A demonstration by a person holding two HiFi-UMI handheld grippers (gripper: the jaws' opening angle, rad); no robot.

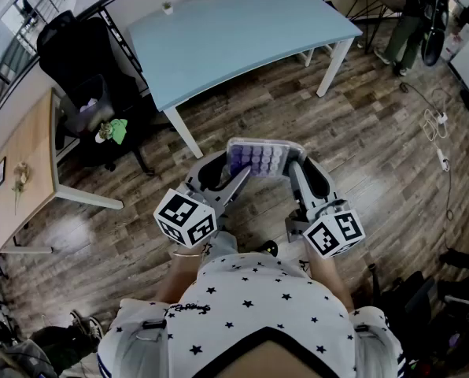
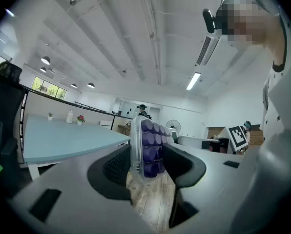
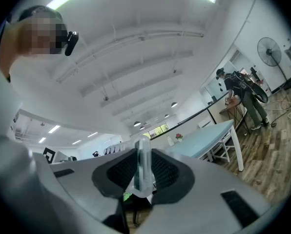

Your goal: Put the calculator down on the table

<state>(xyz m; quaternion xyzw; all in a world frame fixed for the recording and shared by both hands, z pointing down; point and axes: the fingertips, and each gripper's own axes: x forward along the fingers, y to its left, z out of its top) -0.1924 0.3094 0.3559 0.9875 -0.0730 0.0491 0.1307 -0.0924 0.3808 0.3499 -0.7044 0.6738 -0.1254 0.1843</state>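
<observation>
The left tongs [image 1: 229,169] and right tongs [image 1: 300,169] were each clamped on one end of the calculator [image 1: 260,157], held between them over the floor, short of the table [image 1: 242,30] ahead; advance both together, keep it level, set it flat, then release.

The head camera rides on the person's head and looks steeply down over the shoulders onto the brown wood-plank floor [image 1: 376,132], well above it. The left gripper [image 2: 146,167] carries its camera just behind its jaws, facing almost level along them; the right gripper [image 3: 143,172] does likewise. All three views share the clear-cased calculator with purple keys [image 1: 258,160] close up, and the pale blue curved table [image 1: 242,38] farther off.
</observation>
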